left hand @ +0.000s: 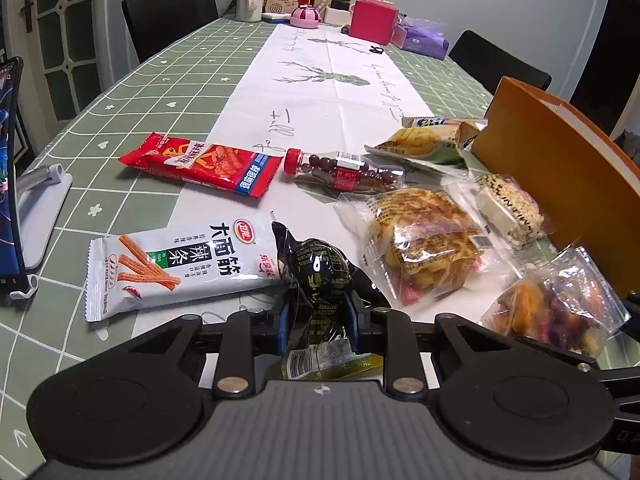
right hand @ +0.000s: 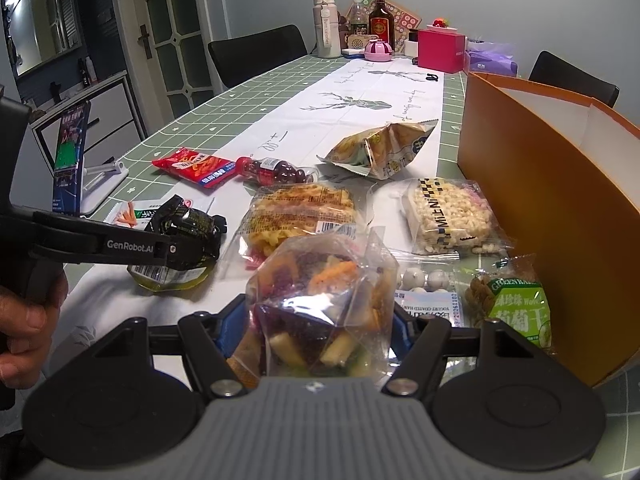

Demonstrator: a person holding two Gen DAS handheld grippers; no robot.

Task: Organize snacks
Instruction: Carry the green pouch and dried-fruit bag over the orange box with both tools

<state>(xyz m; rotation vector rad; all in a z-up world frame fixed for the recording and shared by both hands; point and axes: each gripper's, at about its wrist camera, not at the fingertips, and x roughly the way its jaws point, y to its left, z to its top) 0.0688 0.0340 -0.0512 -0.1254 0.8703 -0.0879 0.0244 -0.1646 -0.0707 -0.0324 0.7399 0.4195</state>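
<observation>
Glossy black foil packet (left hand: 320, 276) at lower centre; clear crinkly plastic bag (right hand: 320, 300); matt orange cardboard box (right hand: 540, 184) at right; smooth checked cloth covering the tabletop (left hand: 168, 68).

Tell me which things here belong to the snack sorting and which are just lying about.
Job:
black snack packet, clamped in left hand-held gripper
clear mixed-snack bag, in right hand-held gripper
orange box
red packet

Lying about:
brown bottle
pink box
phone on stand

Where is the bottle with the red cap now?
The bottle with the red cap lies on its side mid-table, between the red snack packet on its left and the yellow snack bags.
</observation>
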